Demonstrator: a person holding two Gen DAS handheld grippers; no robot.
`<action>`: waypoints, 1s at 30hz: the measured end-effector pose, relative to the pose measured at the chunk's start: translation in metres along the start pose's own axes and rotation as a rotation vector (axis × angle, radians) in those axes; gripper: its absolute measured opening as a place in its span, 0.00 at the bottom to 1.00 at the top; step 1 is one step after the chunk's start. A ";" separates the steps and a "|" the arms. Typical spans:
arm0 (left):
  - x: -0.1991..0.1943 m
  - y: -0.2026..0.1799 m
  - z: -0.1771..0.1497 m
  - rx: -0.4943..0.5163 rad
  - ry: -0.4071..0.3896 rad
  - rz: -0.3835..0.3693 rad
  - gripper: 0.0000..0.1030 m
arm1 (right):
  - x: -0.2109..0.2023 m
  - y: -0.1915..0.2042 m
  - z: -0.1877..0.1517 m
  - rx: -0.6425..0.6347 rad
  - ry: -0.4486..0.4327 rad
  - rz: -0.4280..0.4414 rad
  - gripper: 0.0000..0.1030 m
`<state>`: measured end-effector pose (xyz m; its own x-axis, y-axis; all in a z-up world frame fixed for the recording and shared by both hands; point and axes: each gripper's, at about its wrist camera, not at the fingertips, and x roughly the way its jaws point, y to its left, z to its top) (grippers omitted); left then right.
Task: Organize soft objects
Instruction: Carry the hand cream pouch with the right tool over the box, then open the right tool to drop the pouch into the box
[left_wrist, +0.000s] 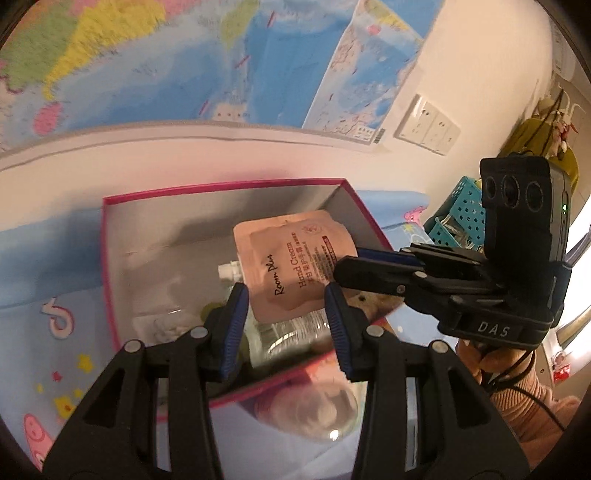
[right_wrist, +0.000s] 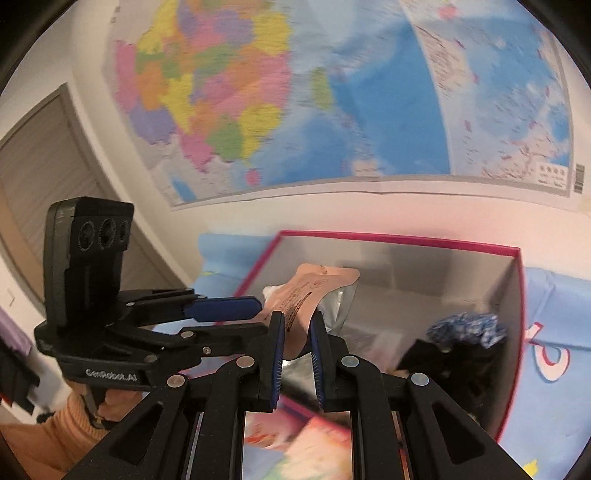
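A map (right_wrist: 332, 110) and sockets (left_wrist: 428, 125) hang on the wall.

Both wrist views close above box (left_wrist: 229, 184)

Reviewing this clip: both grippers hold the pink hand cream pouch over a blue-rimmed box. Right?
Not quite. The box has a pink rim, not blue, as the left wrist view shows. The rest stands: the left gripper and right gripper both hold the pouch over it.
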<state>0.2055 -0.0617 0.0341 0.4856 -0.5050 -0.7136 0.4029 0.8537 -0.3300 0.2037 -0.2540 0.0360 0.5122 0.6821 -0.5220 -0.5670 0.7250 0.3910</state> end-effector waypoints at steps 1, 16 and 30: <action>0.004 0.000 0.002 -0.001 0.008 -0.006 0.43 | 0.003 -0.007 0.002 0.020 0.002 -0.016 0.15; -0.041 -0.003 -0.033 -0.013 -0.118 0.062 0.43 | -0.039 -0.009 -0.027 -0.003 -0.039 -0.024 0.32; -0.079 -0.033 -0.139 0.072 -0.080 0.039 0.46 | -0.067 0.036 -0.128 -0.100 0.143 0.120 0.40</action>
<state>0.0461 -0.0325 0.0153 0.5616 -0.4823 -0.6723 0.4354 0.8632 -0.2555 0.0669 -0.2858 -0.0122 0.3443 0.7375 -0.5810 -0.6833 0.6213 0.3836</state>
